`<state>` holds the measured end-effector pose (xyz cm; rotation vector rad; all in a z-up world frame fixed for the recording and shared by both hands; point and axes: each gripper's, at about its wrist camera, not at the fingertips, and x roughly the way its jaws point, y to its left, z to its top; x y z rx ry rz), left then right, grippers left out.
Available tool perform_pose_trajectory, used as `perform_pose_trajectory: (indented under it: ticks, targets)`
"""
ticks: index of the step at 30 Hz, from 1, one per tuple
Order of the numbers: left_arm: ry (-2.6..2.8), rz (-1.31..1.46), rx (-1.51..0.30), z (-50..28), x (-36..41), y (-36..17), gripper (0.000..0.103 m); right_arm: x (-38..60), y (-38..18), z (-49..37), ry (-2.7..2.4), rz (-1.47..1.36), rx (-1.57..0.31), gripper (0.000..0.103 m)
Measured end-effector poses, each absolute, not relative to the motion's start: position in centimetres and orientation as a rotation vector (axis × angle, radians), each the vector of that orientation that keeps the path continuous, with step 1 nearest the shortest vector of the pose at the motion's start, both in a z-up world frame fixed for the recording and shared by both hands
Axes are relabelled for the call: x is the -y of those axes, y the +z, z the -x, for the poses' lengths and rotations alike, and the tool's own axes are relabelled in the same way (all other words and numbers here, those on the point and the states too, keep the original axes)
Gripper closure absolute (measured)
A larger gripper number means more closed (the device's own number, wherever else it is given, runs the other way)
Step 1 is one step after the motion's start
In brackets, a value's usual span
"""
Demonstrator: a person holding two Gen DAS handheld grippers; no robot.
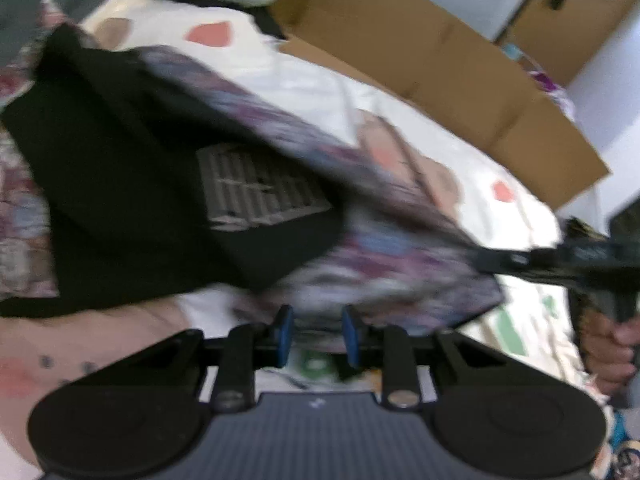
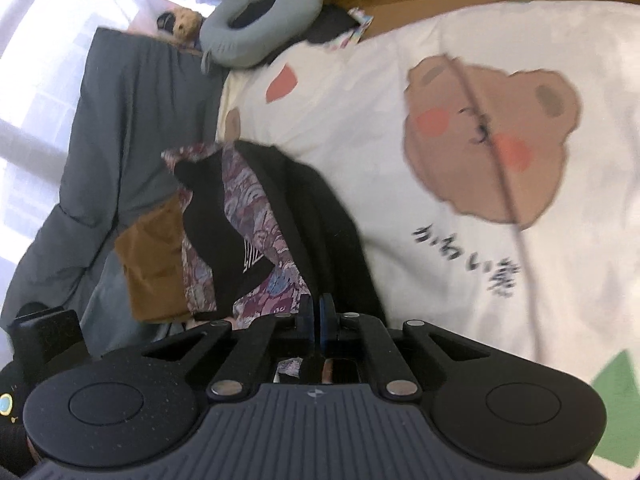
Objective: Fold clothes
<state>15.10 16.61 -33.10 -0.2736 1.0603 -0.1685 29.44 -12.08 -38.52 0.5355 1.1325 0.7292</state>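
A patterned purple garment [image 1: 384, 248] with a black inner lining [image 1: 132, 184] and a grey label [image 1: 256, 188] hangs lifted over the bed. My left gripper [image 1: 316, 334] is open, its blue pads [image 1: 285, 332] apart just below the garment's lower edge. My right gripper [image 1: 500, 260] grips the garment's right corner in the left wrist view. In the right wrist view my right gripper [image 2: 318, 318] is shut on the garment's [image 2: 256, 216] black edge [image 2: 328, 232].
The white bedsheet [image 2: 400, 60] has a brown bear print [image 2: 492, 140]. A cardboard box [image 1: 440, 52] stands behind the bed. A grey blanket [image 2: 128, 120], a grey neck pillow [image 2: 256, 28] and a brown cloth [image 2: 156, 260] lie to the left.
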Motion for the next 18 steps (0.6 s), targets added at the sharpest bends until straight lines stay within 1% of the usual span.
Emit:
perform_pose_trajectory:
  ticks: [4, 9, 14, 17, 18]
  targets:
    - [-0.081, 0.223, -1.074, -15.9, -18.5, -33.1, 0.076, 13.8, -38.5, -29.3, 0.698, -0.534, -1.127, 0.103]
    - [0.008, 0.230, -1.076, -16.9, -20.5, -33.1, 0.075, 16.3, -38.2, -29.2, 0.652, -0.530, -1.093, 0.103]
    - [0.059, 0.218, -1.067, -17.0, -21.6, -33.3, 0.068, 19.7, -38.7, -28.9, 0.581, -0.570, -1.079, 0.103]
    - [0.074, 0.211, -1.069, -17.4, -21.8, -33.7, 0.067, 21.5, -39.2, -28.4, 0.542, -0.587, -1.083, 0.103]
    - [0.075, 0.205, -1.066, -17.3, -22.0, -33.7, 0.065, 21.9, -39.3, -28.2, 0.533, -0.588, -1.085, 0.103]
